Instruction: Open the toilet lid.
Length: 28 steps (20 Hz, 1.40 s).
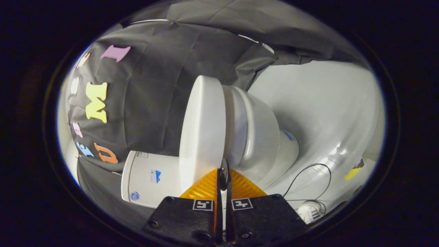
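Gripper view | claw [223, 171] pressed together at the toilet lid [202, 130] edge | tank [151, 178] beside lid

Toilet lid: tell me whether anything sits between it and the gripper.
Nothing visible does. The gripper has its fingers close together with their tips right at the rim of the toilet lid, which lies just ahead of them, against the toilet bowl. Contact itself cannot be confirmed.
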### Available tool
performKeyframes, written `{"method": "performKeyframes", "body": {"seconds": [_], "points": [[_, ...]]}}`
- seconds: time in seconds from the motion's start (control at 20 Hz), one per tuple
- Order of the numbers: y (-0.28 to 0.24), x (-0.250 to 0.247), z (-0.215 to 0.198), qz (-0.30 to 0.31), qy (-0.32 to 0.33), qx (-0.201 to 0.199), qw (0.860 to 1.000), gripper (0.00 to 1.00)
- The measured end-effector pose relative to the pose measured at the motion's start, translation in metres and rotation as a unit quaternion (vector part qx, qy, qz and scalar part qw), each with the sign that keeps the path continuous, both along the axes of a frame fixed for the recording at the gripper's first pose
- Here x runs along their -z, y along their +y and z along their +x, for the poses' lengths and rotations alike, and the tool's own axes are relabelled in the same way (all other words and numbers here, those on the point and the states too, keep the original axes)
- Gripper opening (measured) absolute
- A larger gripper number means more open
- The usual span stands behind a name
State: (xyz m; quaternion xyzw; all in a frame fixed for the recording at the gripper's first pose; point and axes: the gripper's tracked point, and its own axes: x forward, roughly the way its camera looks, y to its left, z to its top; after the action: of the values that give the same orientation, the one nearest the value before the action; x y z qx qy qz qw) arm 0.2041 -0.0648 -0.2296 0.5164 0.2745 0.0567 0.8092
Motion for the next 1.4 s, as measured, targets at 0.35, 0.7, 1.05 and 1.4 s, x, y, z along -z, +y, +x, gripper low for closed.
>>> {"method": "performKeyframes", "body": {"seconds": [0.35, 0.7, 1.05, 1.4], "points": [[0.005, -0.03, -0.003, -0.079, -0.022, 0.001, 0.997, 0.08], [0.014, -0.057, -0.006, -0.124, -0.036, 0.008, 0.992, 0.08], [0.029, -0.09, -0.01, -0.151, -0.055, 0.015, 0.987, 0.07], [0.055, -0.129, -0.013, -0.198, -0.079, 0.016, 0.977, 0.06]]}}
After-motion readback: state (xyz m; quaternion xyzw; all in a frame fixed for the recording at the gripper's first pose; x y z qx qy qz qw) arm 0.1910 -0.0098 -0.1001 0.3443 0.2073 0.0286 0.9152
